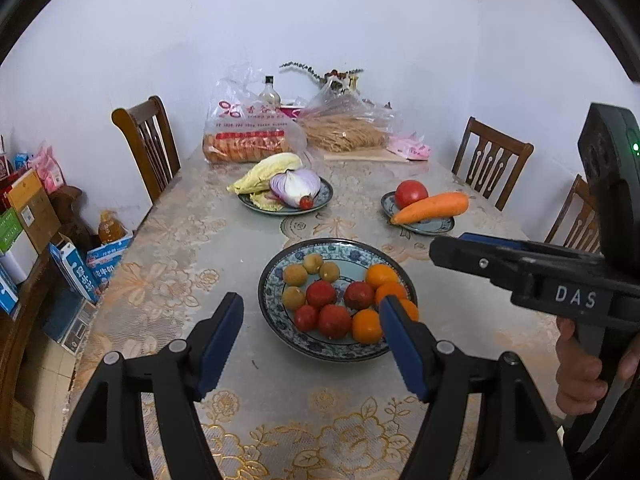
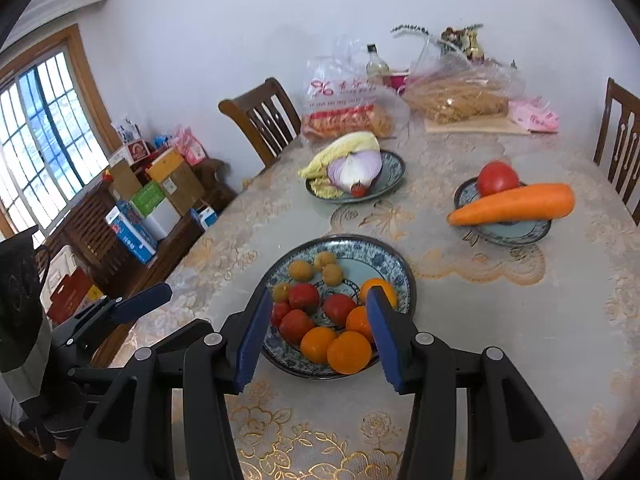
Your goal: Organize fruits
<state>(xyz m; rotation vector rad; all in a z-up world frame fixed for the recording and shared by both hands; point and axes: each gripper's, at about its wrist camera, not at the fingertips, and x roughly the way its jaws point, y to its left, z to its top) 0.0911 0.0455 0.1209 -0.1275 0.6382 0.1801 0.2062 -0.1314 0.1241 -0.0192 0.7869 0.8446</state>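
While both grippers hover, fruit sits sorted!
Left gripper [image 1: 310, 328] and right gripper [image 2: 318, 328] gape empty (nothing pinched) above the fruit plate [image 1: 276, 320].

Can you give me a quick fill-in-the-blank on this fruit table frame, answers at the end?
1. The carrot lies across a small plate beside a red ____.
2. The halved onion shares its plate with a leafy ____.
3. The big patterned plate holds red fruits, small yellow-green fruits and ____ oranges.
4. Both the left hand-held gripper and the right hand-held gripper hold ____.

Answers: tomato; cabbage; four; nothing
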